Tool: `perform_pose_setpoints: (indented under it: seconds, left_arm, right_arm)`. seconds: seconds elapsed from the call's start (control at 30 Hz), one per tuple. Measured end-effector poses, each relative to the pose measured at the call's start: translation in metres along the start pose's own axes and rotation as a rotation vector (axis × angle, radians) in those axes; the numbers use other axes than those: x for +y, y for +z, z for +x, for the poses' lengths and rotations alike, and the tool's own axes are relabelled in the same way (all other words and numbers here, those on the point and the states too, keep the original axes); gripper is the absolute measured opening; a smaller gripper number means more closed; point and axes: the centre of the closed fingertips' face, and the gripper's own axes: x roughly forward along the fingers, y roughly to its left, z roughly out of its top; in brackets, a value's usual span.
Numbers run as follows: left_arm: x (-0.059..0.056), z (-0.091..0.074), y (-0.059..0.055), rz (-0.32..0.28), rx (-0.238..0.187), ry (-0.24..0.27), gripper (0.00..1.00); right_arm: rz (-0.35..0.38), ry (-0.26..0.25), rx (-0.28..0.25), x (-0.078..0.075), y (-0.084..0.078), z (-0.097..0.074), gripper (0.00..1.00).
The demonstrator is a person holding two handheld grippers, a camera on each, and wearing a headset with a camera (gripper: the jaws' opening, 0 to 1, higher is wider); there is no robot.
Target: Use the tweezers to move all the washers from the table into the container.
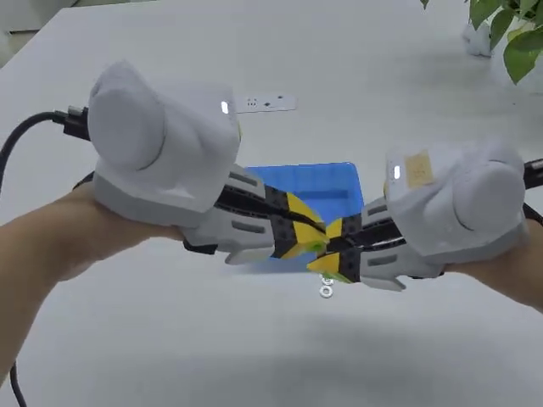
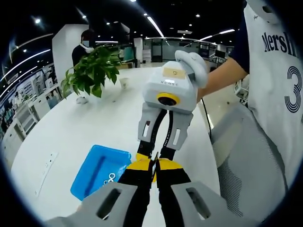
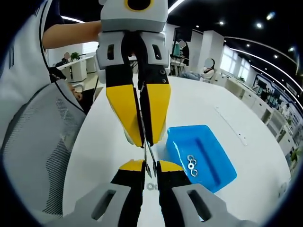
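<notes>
Tweezers (image 3: pixel 147 154) are bridging left gripper (image 3: pixel 144 142) and right gripper (image 3: pixel 150 166), both clamping them, with washer (image 1: pixel 327 291) lying at six o'clock.

Set in a broad open-plan hall under a dark ceiling (image 2: pixel 118 14), crossed by strip lights (image 2: pixel 154 26) and dotted with small spots. Backed by a white pillar (image 2: pixel 64 45) and rows of desks (image 3: pixel 75 66) further off. Fronted by a wide white table (image 1: pixel 382 51), with a leafy potted plant (image 2: pixel 94 71) standing on it and a grey mesh chair (image 3: pixel 42 156) just beside its edge.
</notes>
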Motion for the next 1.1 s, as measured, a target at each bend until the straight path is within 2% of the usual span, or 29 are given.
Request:
perform_pose_setpoints:
  seconds: [0.47,0.6,0.77,1.1]
  left_arm:
    - [-0.009,0.011,-0.013,-0.013,0.024,-0.042,0.07]
    - [-0.007,0.015,-0.018,-0.04,0.011,-0.033,0.07]
    - [-0.005,0.018,-0.026,-0.057,0.026,-0.027,0.07]
    - [-0.003,0.023,-0.029,-0.058,0.037,-0.024,0.07]
  right_arm:
    - [0.053,0.016,0.001,0.013,-0.018,0.004,0.11]
    - [0.061,0.011,0.008,0.011,-0.022,0.005,0.11]
    - [0.088,0.004,0.016,0.01,-0.031,0.008,0.11]
    - [0.096,0.009,0.013,0.007,-0.034,0.015,0.11]
